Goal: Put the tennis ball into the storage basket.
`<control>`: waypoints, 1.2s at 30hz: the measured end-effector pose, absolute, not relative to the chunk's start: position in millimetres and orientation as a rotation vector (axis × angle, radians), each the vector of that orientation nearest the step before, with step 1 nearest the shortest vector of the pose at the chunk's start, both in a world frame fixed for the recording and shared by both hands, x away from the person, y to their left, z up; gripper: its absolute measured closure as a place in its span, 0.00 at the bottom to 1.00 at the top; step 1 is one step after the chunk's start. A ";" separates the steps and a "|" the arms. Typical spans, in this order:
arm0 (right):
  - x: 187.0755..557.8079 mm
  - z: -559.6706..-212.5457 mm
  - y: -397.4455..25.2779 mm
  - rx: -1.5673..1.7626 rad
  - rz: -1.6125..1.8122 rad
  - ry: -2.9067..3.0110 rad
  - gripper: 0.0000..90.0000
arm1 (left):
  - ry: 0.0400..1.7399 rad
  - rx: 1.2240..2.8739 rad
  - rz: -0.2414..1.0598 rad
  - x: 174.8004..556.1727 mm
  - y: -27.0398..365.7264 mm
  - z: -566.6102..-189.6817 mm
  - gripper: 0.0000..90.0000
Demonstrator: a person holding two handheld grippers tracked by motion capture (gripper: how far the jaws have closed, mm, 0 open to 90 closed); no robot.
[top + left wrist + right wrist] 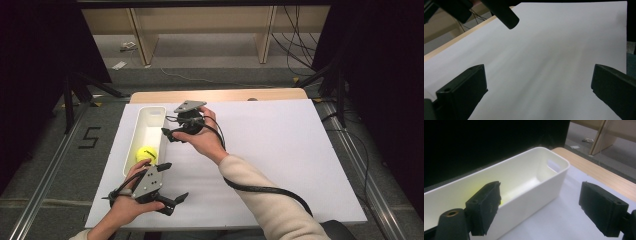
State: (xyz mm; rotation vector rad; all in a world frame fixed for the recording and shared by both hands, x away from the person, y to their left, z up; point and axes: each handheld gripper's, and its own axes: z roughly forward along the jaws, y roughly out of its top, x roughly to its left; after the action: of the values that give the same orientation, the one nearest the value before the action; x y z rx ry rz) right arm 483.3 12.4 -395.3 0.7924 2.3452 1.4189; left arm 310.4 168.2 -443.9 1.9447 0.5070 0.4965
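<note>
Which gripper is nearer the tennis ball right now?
Left. The left gripper sits just below the tennis ball in the white bin; the right gripper hovers beside the bin farther along.

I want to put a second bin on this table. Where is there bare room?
The white sheet is bare right of the right forearm, out to its far and right edges. The left side is crowded: the bin with the ball, and both grippers, left and right.
</note>
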 end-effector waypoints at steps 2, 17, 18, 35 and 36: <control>483.8 -395.1 5.4 0.809 1.418 2.339 0.20 | 0.509 1.944 0.495 310.3 168.4 -443.9 0.00; 479.1 -385.2 -42.8 0.845 1.392 2.283 0.21 | 0.506 1.945 0.492 309.4 168.2 -443.4 0.00; 479.2 -385.1 -45.4 0.846 1.387 2.282 0.21 | 0.506 1.941 0.492 309.3 168.1 -443.0 0.00; 473.7 -388.3 -88.7 0.909 1.367 2.245 0.21 | 0.509 1.945 0.492 309.0 169.1 -443.2 0.00; 473.6 -388.5 -91.9 0.911 1.367 2.241 0.21 | 0.507 1.947 0.490 308.7 168.8 -443.4 0.00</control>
State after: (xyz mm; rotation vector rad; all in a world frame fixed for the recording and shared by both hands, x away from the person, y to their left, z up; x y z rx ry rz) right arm 473.6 -91.9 -388.5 0.9108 2.2409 1.3666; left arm 308.7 168.8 -443.4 1.9475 0.5069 0.4904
